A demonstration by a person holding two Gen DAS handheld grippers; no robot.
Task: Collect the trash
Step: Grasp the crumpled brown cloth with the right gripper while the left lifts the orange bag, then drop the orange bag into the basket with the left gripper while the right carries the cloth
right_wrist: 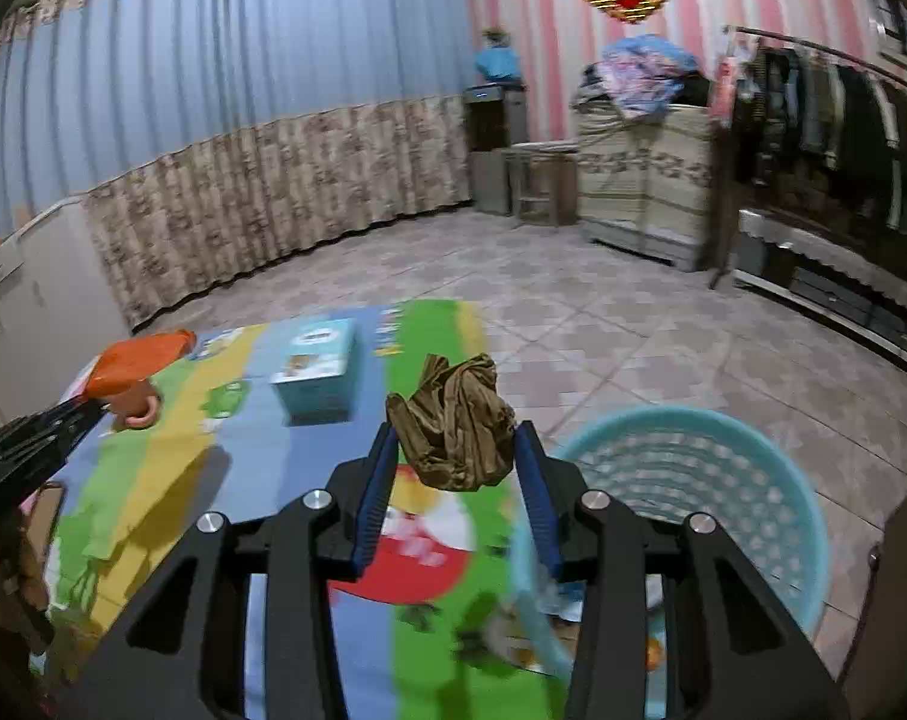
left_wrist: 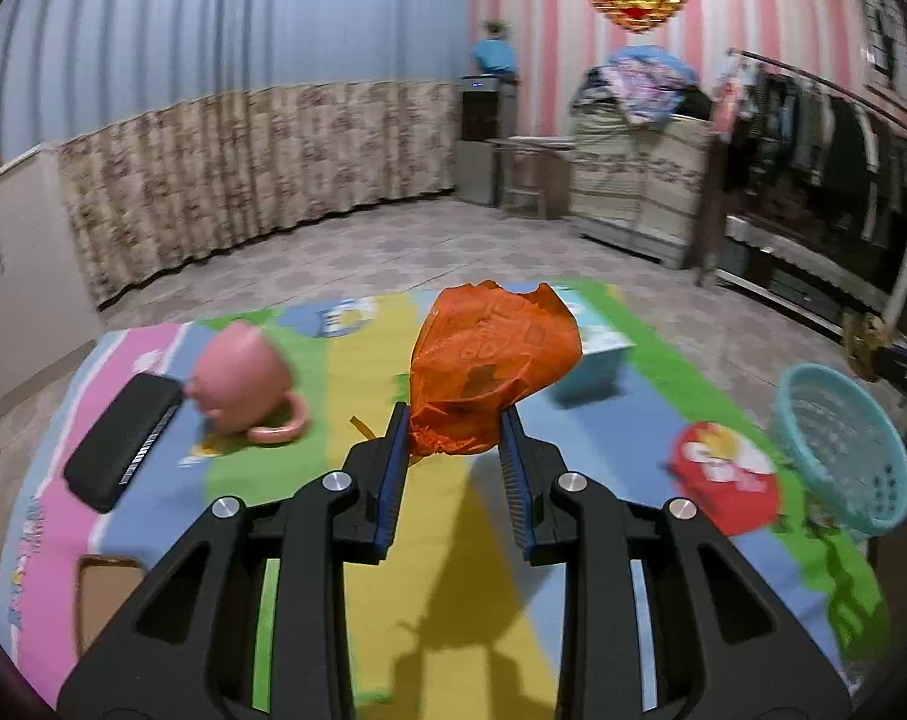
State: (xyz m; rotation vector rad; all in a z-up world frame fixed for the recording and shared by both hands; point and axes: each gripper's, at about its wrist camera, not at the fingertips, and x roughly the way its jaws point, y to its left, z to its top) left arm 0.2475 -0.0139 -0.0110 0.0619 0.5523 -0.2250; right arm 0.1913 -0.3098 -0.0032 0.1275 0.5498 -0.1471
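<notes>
My left gripper [left_wrist: 453, 432] is shut on a crumpled orange plastic bag [left_wrist: 489, 366] and holds it above the colourful mat [left_wrist: 441, 540]. The bag and left gripper also show at the far left of the right wrist view [right_wrist: 135, 360]. My right gripper [right_wrist: 456, 450] is shut on a crumpled brown plastic bag [right_wrist: 456, 426], held above the mat just left of the teal perforated basket [right_wrist: 693, 480]. The basket also shows at the right edge of the left wrist view [left_wrist: 843, 444].
On the mat lie a pink mug on its side [left_wrist: 243, 387], a black flat case [left_wrist: 126, 438], a light blue box [right_wrist: 318, 369] and a brown card [left_wrist: 102, 600]. Tiled floor, curtains, a cabinet and a clothes rack lie beyond.
</notes>
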